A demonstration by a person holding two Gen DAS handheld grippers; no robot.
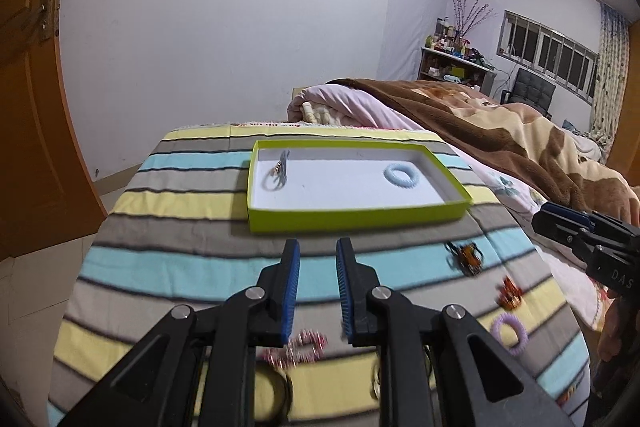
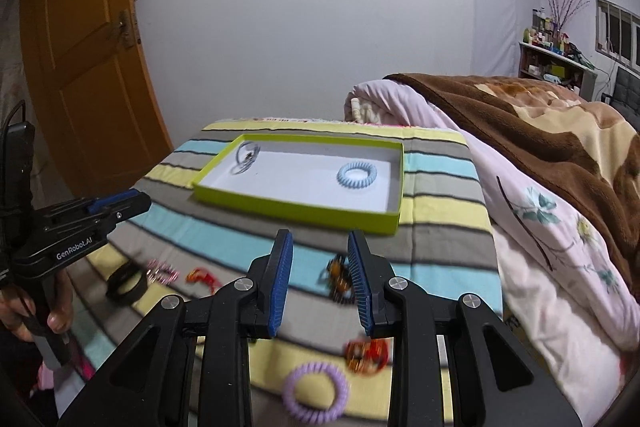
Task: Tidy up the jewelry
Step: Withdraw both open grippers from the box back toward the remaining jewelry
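A lime-green box lid [image 1: 352, 217] [image 2: 296, 209] with a white floor lies on the striped cloth. Inside are a light-blue coil hair tie [image 1: 401, 174] [image 2: 357, 173] and a grey ring-shaped piece [image 1: 277, 173] [image 2: 245, 155]. My left gripper [image 1: 318, 247] is open and empty, hovering before the box. My right gripper [image 2: 320, 239] is open and empty, above an orange-black bracelet [image 2: 337, 277] [image 1: 466, 255]. Loose on the cloth: a purple coil tie [image 2: 316, 390] [image 1: 509, 333], a red-orange piece [image 2: 366, 355] [image 1: 509, 294], a pink beaded bracelet [image 1: 298, 346] [image 2: 162, 271], a black band [image 2: 126, 283].
The striped cloth [image 1: 200, 259] covers a small table; its left edge drops to the floor by an orange door [image 2: 80, 67]. A bed with pink and brown blankets [image 2: 540, 155] lies to the right. A small red piece [image 2: 204, 277] lies near the pink bracelet.
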